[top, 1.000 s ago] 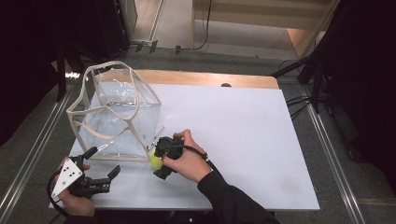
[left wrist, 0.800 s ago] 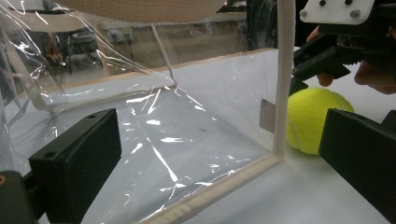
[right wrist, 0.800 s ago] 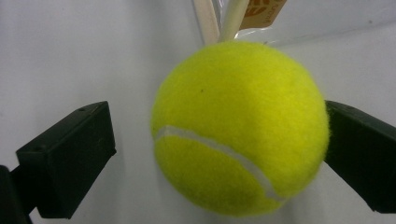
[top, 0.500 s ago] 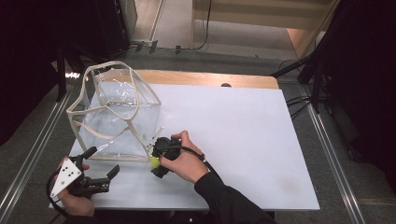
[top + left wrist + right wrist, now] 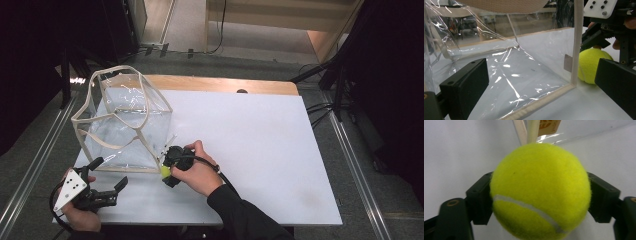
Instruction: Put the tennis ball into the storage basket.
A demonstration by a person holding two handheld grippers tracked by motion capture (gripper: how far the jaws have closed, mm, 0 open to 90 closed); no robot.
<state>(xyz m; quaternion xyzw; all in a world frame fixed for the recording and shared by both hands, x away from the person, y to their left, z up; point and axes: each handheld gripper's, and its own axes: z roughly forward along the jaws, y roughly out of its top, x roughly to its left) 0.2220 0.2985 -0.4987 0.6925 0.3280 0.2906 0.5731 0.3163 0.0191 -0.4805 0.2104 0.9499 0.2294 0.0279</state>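
White, matte and flat: surface (image 5: 260,145), filling the middle of the high view, wooden strip along its far edge. Dark floor and metal rails around it.

Next in size, clear plastic bag (image 5: 125,127) at the left of the high view, boxy, glossy and crinkled, edged with cream woven trim and looped handles, standing open-topped on the surface. In the left gripper view, near corner of that trim (image 5: 574,50) running upright just left of the ball.

Then the two hand-held tools. Left tongs (image 5: 111,191) at lower left of the high view, spread apart, nothing between them, aimed toward the bag's near wall; grey three-cornered plate on top. Right tongs (image 5: 166,173) at centre-bottom, clamped on the tennis ball (image 5: 540,192), one black pad pressed against each side.

Smallest: the tennis ball itself, yellow-green, fuzzy, round, one pale seam curving across its lower face. Held low over the surface, just outside the bag's near right corner, trim and a small tan tag directly beyond it in the right gripper view.

Probably decisive for any coming move: bag opening up and to the left of the ball, above the corner trim; right hand far nearer than left; no long axis on a sphere to worry about.
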